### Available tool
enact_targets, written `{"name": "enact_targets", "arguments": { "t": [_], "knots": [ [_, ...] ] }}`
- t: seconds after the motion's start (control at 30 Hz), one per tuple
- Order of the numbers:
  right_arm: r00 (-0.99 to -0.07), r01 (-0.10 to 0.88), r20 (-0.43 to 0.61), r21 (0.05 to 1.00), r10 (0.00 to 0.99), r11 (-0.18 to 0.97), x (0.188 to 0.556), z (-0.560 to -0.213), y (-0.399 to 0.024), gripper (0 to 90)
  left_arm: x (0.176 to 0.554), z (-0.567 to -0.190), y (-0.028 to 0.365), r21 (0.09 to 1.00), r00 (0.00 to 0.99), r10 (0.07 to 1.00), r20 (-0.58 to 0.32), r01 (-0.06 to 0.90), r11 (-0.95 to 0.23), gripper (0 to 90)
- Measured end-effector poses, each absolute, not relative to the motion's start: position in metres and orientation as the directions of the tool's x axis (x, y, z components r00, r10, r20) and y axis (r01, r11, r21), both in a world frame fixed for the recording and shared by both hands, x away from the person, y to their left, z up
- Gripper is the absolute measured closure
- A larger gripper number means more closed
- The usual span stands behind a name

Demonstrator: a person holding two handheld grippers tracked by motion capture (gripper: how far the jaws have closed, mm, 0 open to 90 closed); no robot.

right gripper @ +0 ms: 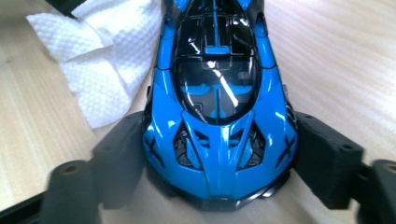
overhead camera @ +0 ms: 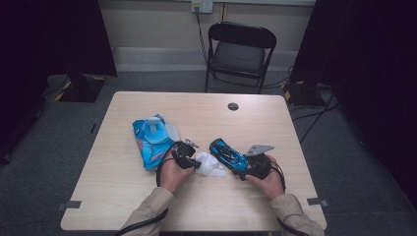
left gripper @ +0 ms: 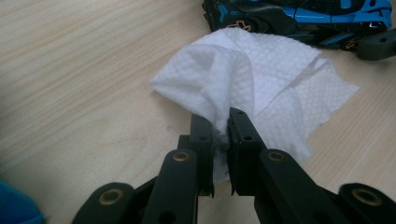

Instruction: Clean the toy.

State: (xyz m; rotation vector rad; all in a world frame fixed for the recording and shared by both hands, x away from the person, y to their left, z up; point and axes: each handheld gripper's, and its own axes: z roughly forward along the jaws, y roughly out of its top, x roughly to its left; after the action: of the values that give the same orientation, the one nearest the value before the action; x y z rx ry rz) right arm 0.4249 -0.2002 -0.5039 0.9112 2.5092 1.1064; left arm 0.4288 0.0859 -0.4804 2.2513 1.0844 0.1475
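Two grippers worked near the table's (overhead camera: 123,196) front edge — the right gripper (right gripper: 219,154) clamped the toy car (right gripper: 217,93) steady, while the left gripper (left gripper: 220,135) pinched a white wipe (left gripper: 252,74) beside it — presumably for cleaning.

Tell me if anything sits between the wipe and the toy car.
Nothing visible does. The white wipe, pinched in the left hand-held gripper, lies on bare table right beside the blue toy car, which sits between the right hand-held gripper's jaws.
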Motion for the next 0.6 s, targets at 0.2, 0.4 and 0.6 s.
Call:
{"name": "enact_targets", "arguments": {
  "t": [0.2, 0.4, 0.6],
  "knots": [
    [-0.781, 0.414, 0.013, 0.759, 0.624, 0.502, 0.422, -0.484, -0.204, 18.5, 0.429, -0.481, 0.085, 0.583, 0.658, 0.736, -0.157, 0.664, -0.469, 81.0],
    [-0.793, 0.395, 0.006, 0.767, 0.61, 0.505, 0.426, -0.465, -0.195, 20.9, 0.428, -0.481, 0.085, 0.59, 0.656, 0.739, -0.152, 0.66, -0.465, 78.8],
    [-0.783, 0.425, 0.05, 0.771, 0.62, 0.475, 0.439, -0.465, -0.181, 29.1, 0.426, -0.478, 0.083, 0.602, 0.667, 0.732, -0.14, 0.644, -0.472, 75.2]
  ]
}}
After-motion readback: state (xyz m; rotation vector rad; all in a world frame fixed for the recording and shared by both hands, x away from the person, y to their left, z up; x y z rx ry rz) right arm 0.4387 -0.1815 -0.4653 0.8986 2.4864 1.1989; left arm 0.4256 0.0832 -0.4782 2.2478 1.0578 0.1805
